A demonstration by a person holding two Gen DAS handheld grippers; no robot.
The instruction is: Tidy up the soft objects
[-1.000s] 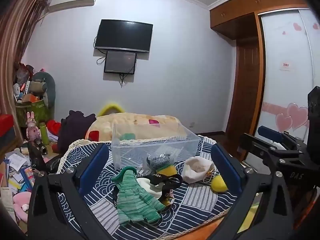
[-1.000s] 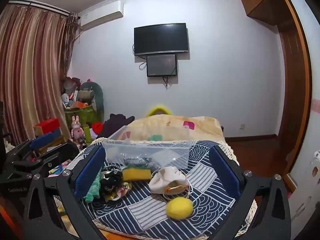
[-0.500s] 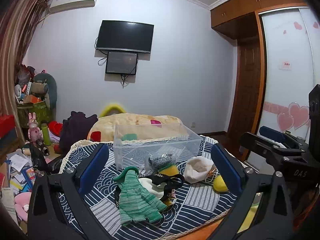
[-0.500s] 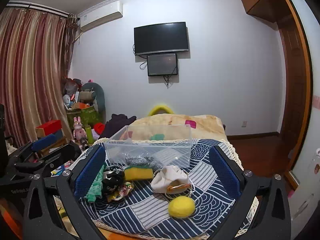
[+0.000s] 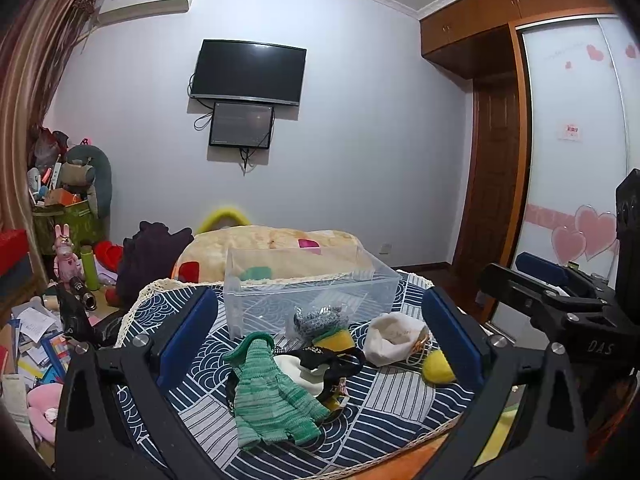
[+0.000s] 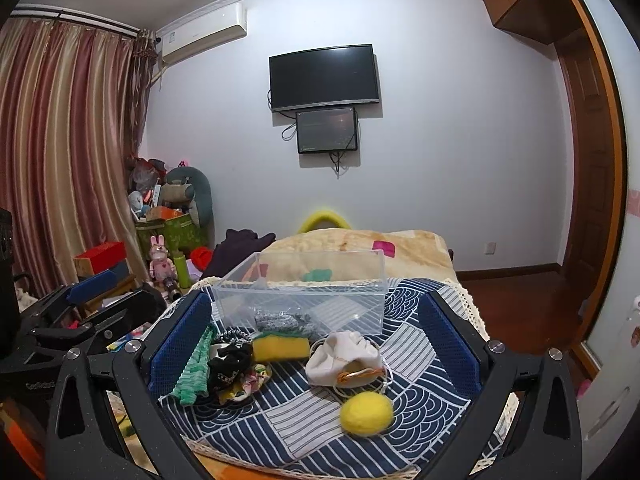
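the left gripper (image 5: 320,336) and right gripper (image 6: 316,340) both hover with fingers spread wide, holding nothing. between them the soft things lie loose on the cloth (image 6: 304,412): a green knit (image 5: 268,396), black fabric (image 6: 228,364), sponge (image 6: 282,348), white pouch (image 6: 344,356) and yellow ball (image 6: 366,414), all just in front of the clear bin (image 6: 304,300). the bin looks empty, so sorting seems not yet begun; every piece is left to move. the table stands in a cluttered bedroom, with a tv (image 6: 324,78) on the far wall and curtains (image 6: 60,152) on the left.
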